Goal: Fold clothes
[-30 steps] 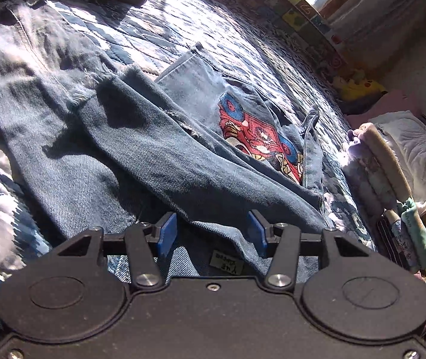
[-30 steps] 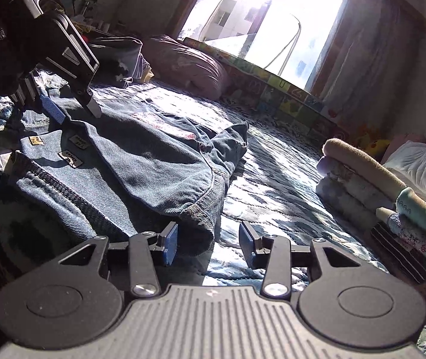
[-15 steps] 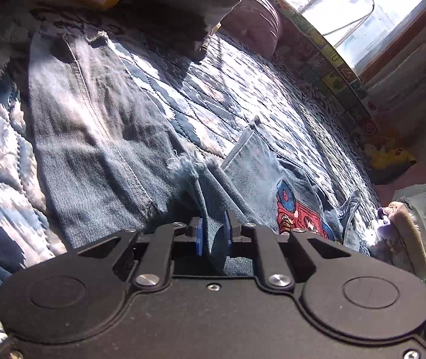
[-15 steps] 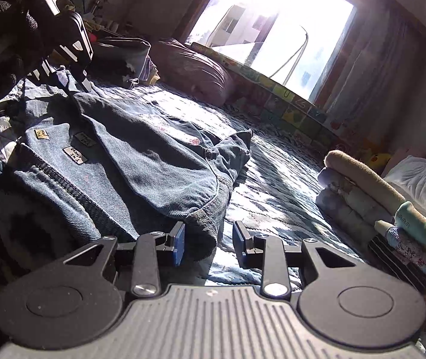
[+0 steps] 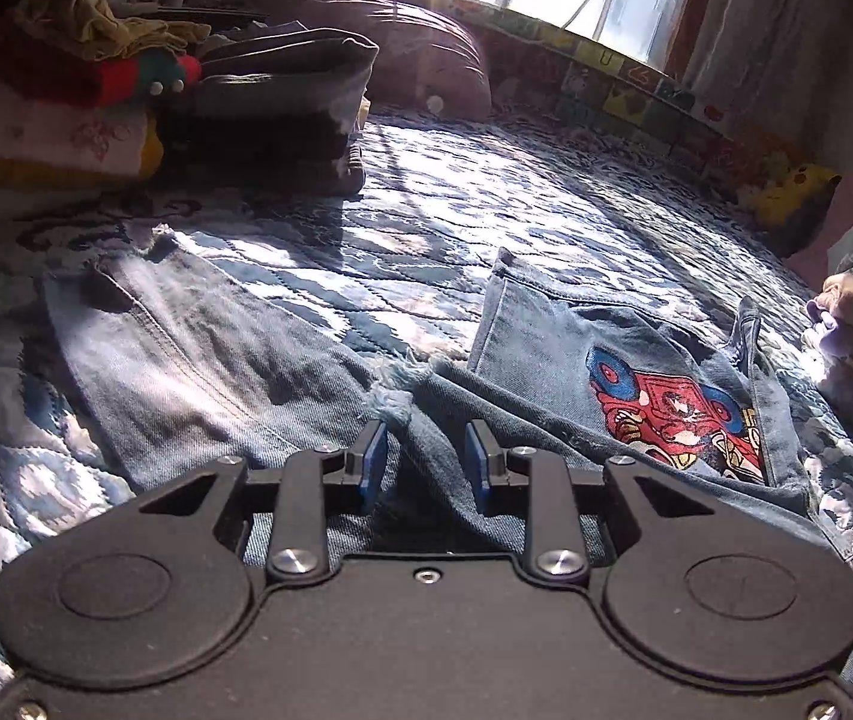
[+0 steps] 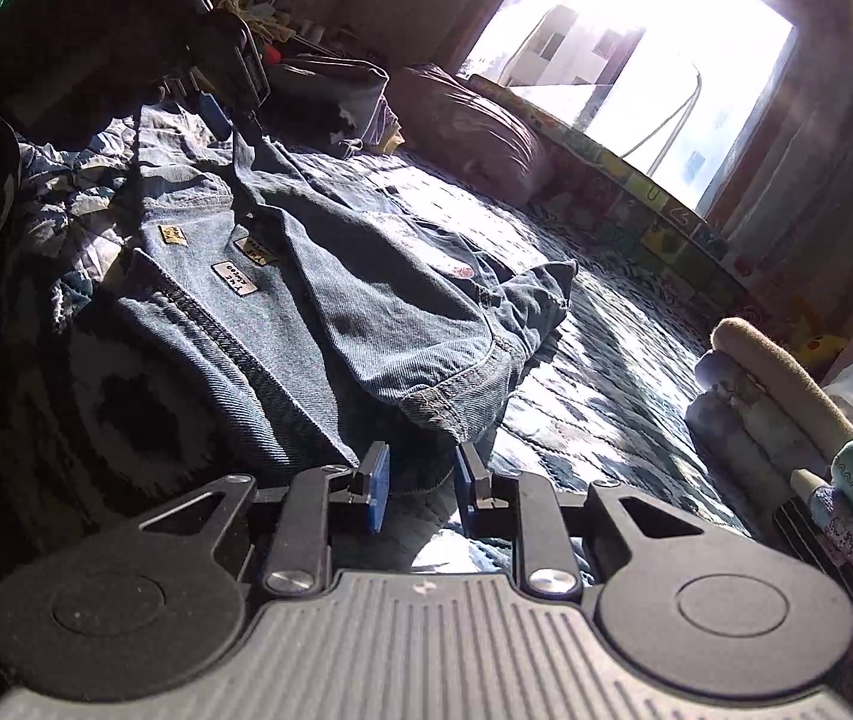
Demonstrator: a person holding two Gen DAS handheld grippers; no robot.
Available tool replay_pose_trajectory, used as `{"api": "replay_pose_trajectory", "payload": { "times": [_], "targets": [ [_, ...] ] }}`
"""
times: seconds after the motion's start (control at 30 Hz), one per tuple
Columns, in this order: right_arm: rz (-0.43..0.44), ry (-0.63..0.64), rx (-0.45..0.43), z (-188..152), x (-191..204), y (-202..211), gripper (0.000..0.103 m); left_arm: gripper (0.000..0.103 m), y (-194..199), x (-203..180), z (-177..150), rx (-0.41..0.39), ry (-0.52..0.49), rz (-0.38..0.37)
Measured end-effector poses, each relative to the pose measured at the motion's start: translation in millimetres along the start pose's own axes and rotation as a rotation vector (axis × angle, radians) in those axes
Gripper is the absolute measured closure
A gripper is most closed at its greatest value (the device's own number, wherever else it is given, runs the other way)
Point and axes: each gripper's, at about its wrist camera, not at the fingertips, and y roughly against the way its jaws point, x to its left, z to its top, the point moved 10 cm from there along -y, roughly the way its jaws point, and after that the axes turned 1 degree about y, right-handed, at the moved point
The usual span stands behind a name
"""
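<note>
While sunlight streams across it, the quilted bedspread (image 5: 438, 222) fills the ground ahead of both tools. Spread over it lie the denim jeans (image 5: 198, 372), one pale leg running off ahead-left of the left gripper (image 5: 425, 457), the darker folded part with the red printed patch (image 5: 672, 414) ahead-right of it. That left gripper sits low on the cloth, jaws spread, a frayed ridge of denim lying between the blue pads (image 5: 374, 461) with no squeeze visible. Over in the right wrist view, the jeans bunch ahead-left of the right gripper (image 6: 420, 483), small label patches (image 6: 234, 277) showing on the dark denim. Its jaws stand apart too, a hem edge just beyond the fingertips, nothing pinched. Stacked folded clothes (image 6: 798, 420) sit off to its right.
</note>
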Motion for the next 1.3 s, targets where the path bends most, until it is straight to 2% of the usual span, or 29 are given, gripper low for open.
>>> {"api": "replay_pose_trajectory", "payload": {
  "times": [0.03, 0.1, 0.17, 0.33, 0.43, 0.47, 0.57, 0.63, 0.77, 0.9, 0.97, 1.13, 1.2, 1.3],
  "targets": [
    [0.016, -0.013, -0.021, 2, -3, 6, 0.070, 0.077, 8, -7, 0, -0.014, -0.026, -0.009],
    [0.045, -0.089, -0.060, 6, -16, 11, 0.070, 0.077, 23, -25, -1, -0.031, -0.080, -0.044],
    [0.051, -0.151, -0.080, 8, -30, 8, 0.075, 0.077, 31, -46, -4, -0.036, -0.121, -0.086],
    [0.032, -0.371, -0.132, 7, -71, -16, 0.077, 0.077, 36, -114, -32, 0.020, -0.177, -0.276],
    [0.081, -0.382, -0.090, 2, -62, -46, 0.080, 0.077, 27, -147, -57, 0.052, -0.250, -0.321],
    [0.075, -0.337, -0.056, -3, -50, -53, 0.086, 0.077, 22, -155, -66, 0.074, -0.260, -0.336],
    [0.057, -0.209, 0.038, -15, -20, -68, 0.089, 0.077, 13, -160, -84, 0.103, -0.302, -0.305],
    [0.059, -0.186, 0.038, -11, -22, -57, 0.088, 0.077, 15, -161, -88, 0.102, -0.317, -0.316],
    [0.020, -0.188, -0.038, -1, -37, -36, 0.089, 0.077, 23, -159, -75, 0.072, -0.334, -0.319],
    [-0.013, -0.207, -0.109, 11, -42, -44, 0.089, 0.077, 11, -179, -47, 0.051, -0.322, -0.364],
    [0.013, -0.205, -0.103, 13, -35, -55, 0.089, 0.077, -6, -199, -29, 0.042, -0.342, -0.386],
    [0.079, -0.147, 0.027, 10, -12, -81, 0.088, 0.077, -61, -244, 1, 0.093, -0.373, -0.412],
    [0.079, -0.167, 0.004, 16, -19, -77, 0.089, 0.077, -88, -259, 13, 0.113, -0.367, -0.403],
    [0.046, -0.238, -0.078, 24, -33, -70, 0.084, 0.077, -120, -272, 28, 0.126, -0.330, -0.388]
  ]
}}
